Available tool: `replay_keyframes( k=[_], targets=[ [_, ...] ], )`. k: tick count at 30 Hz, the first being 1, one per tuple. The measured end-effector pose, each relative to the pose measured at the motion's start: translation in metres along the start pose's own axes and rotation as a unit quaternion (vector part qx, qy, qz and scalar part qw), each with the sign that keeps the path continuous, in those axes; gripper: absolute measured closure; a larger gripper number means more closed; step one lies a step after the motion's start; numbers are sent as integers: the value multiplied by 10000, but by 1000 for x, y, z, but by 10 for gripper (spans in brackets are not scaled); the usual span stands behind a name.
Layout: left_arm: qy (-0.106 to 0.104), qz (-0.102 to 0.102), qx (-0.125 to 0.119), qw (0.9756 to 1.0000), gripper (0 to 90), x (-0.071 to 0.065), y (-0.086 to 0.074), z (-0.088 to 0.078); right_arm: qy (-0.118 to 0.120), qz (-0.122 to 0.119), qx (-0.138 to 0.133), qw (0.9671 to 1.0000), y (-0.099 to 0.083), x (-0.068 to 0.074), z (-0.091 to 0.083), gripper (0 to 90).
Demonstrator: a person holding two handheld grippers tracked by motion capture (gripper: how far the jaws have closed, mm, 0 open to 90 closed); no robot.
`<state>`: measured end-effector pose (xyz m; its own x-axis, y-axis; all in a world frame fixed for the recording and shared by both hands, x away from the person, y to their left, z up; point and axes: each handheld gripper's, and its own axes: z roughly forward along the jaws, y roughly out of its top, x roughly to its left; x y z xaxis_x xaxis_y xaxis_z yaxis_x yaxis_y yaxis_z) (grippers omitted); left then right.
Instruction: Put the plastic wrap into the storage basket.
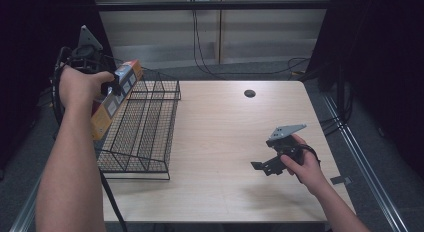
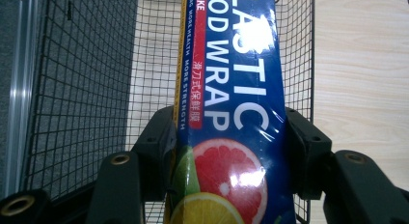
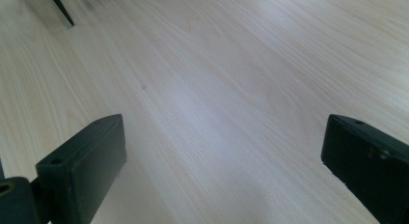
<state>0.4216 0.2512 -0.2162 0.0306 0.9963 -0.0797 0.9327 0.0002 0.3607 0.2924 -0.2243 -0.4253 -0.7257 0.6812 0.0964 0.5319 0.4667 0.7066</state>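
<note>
Right forearm: enters from the bottom right of the high view and reaches forward over the table.
Right gripper (image 1: 261,166): held low above the right part of the wooden table (image 1: 225,142), a grey three-cornered plate on top; in the right gripper view (image 3: 224,151) its two black jaws stand wide apart with bare wood grain between them and nothing held.
Left forearm: rises along the left edge of the high view, the hand raised above the table's left side.
Left gripper (image 1: 116,87): lifted over the left rim of the wire basket; in the left gripper view (image 2: 230,151) its jaws press on both long sides of the box.
Plastic wrap box (image 2: 236,103): a long carton, blue face with citrus slices and white lettering, clamped crosswise in the left jaws; in the high view (image 1: 116,99) it slants, orange side showing, above the basket's left edge.
Wire basket (image 1: 150,137): black mesh, on the table's left part, directly under the box; its grid lies behind the box in the left gripper view (image 2: 82,89).
Round hole (image 1: 249,93): dark, in the tabletop near the far edge.
</note>
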Motion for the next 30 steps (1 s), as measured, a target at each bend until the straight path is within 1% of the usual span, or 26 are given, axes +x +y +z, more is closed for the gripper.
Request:
replay_keyframes(
  k=[1, 2, 5, 7, 9, 10, 11, 14, 15, 19, 20, 23, 27, 30],
  targets=[
    [12, 30, -9, 10000, 452, 2, 0, 0, 22, -12, 11, 10000, 0, 0, 0, 20],
    [10, -25, -23, 10000, 452, 3, 0, -1, 20, -10, 14, 10000, 0, 0, 0, 20],
    [19, -24, -3, 10000, 453, 5, -1, -1, -13, -28, -9, 10000, -1, 0, 1, 21],
    [47, -113, -35, 9999, 452, 7, -2, 0, -61, -16, 9, 10000, -1, 0, 1, 20],
    [89, -107, -38, 9999, 452, 10, -3, 1, -47, -7, 9, 10000, -1, 0, 1, 20],
    [66, -114, -27, 9999, 452, 11, -3, 1, -56, -24, 10, 10000, -1, 0, 1, 20],
    [83, -177, -44, 9998, 452, 12, -4, 2, -56, -25, 12, 10000, -1, 0, 2, 20],
    [115, -204, -54, 9997, 452, 16, -5, 3, -22, -20, 32, 10000, -1, 0, 2, 21],
    [105, -276, -69, 9995, 451, 17, -6, 4, -20, -17, 34, 10000, -1, 0, 2, 20],
    [133, -267, -50, 9995, 451, 21, -8, 5, -30, -33, 24, 10000, -1, 0, 2, 20],
    [138, -313, -59, 9994, 451, 21, -8, 7, -23, -30, 25, 10000, -1, 0, 2, 20],
    [177, -367, -69, 9991, 451, 23, -9, 11, -16, -60, 34, 10000, -1, 1, 2, 21],
    [144, -447, -22, 9989, 450, 26, -11, 16, 27, -87, 57, 9999, -1, 2, 4, 21],
    [169, -440, -26, 9989, 450, 27, -12, 19, -29, -92, 53, 9999, -2, 2, 5, 21]
  ],
)
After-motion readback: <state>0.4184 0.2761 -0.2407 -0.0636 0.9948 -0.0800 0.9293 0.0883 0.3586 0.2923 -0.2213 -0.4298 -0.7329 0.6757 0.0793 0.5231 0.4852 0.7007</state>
